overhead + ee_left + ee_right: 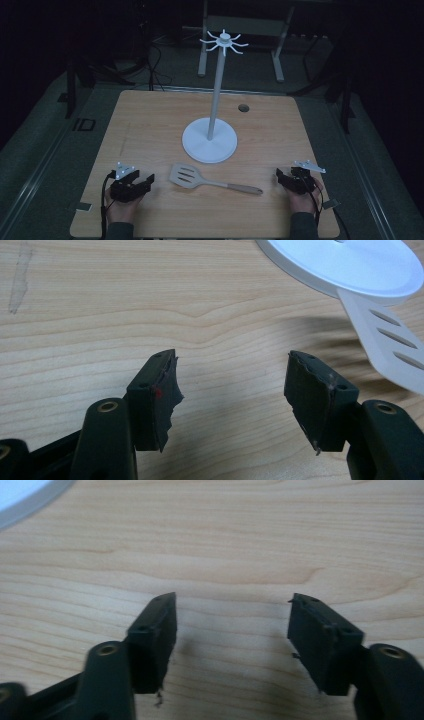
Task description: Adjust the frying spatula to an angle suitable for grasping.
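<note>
Your grippers rest on a pale wooden table point(150, 120) in a dark room with cables on the floor beyond. You have one spatula point(200, 179) and one white hook stand point(210, 140). The spatula, slotted white head and wooden handle, lies flat between your left gripper point(145, 181) and right gripper point(281, 176), touching neither. Both sets of jaws gape wide, holding nothing.

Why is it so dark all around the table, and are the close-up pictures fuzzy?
High view: light falls on the wooden table, the floor behind is nearly black. Left gripper view: bright and sharp, the spatula throws a soft shadow. Right gripper view: slightly blurred, the rack's white base at the corner is washed out.
</note>
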### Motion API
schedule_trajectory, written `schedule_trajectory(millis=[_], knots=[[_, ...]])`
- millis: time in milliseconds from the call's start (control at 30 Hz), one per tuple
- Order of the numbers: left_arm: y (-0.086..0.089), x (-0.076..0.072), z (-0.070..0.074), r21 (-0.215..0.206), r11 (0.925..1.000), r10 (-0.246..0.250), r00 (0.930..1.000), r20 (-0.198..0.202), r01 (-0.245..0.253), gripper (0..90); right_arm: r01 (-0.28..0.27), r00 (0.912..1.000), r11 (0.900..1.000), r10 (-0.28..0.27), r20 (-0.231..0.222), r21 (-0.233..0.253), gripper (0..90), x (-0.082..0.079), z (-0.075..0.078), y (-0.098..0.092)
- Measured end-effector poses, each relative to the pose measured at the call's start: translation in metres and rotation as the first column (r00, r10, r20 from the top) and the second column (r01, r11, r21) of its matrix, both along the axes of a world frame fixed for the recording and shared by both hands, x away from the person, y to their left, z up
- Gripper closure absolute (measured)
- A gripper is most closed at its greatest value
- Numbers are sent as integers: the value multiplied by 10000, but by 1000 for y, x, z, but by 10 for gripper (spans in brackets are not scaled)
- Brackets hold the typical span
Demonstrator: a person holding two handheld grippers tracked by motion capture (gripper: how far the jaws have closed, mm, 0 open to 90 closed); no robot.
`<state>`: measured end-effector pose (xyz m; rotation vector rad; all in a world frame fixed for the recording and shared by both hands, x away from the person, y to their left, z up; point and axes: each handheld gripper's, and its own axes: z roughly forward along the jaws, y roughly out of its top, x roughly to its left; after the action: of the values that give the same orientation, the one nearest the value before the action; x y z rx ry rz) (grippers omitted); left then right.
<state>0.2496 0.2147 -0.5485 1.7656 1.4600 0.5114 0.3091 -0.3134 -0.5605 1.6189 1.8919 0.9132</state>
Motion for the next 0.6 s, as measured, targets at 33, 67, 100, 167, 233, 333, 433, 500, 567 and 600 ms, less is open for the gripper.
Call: schedule_trajectory(millis=[33, 67, 100, 167, 233, 333, 433, 500, 567, 600], knots=[[0, 0, 0, 0, 10000, 0, 10000, 0, 0, 386, 0, 10000, 10000, 0, 0, 0, 383, 0, 0, 0], [-1, 0, 0, 43, 10000, -73, 10000, 58, 72, 386, -101, 9998, 9998, 98, 155, 166, 380, -4, 4, 0], [-2, -1, 1, 99, 9998, -158, 9998, 91, 157, 386, -110, 9997, 9997, 105, 209, 226, 374, -5, 5, 0], [-3, -1, 1, 85, 9998, -194, 9998, 104, 193, 387, -285, 9989, 9995, 279, 384, 166, 371, -7, 7, 1], [-3, -1, 1, 72, 9996, -286, 9994, 177, 285, 387, -304, 9980, 9995, 301, 547, 37, 375, -8, 10, 0], [-4, -1, 2, 45, 9993, -367, 9990, 258, 366, 388, -357, 9983, 9993, 360, 467, -69, 385, -9, 10, 0], [-6, 0, 2, 150, 9986, -502, 9983, 300, 498, 388, -603, 9974, 9982, 605, 383, -66, 414, -11, 11, 0], [-7, -1, 3, 271, 9981, -560, 9980, 306, 552, 387, -862, 9957, 9962, 858, 346, 110, 469, -14, 12, 1], [-8, -1, 3, 349, 9978, -584, 9977, 337, 572, 387, -1140, 9931, 9930, 1131, 301, 313, 502, -18, 12, 1], [-8, -2, 3, 350, 9977, -591, 9976, 350, 578, 387, -1273, 9915, 9912, 1263, 301, 363, 529, -20, 12, 2]])
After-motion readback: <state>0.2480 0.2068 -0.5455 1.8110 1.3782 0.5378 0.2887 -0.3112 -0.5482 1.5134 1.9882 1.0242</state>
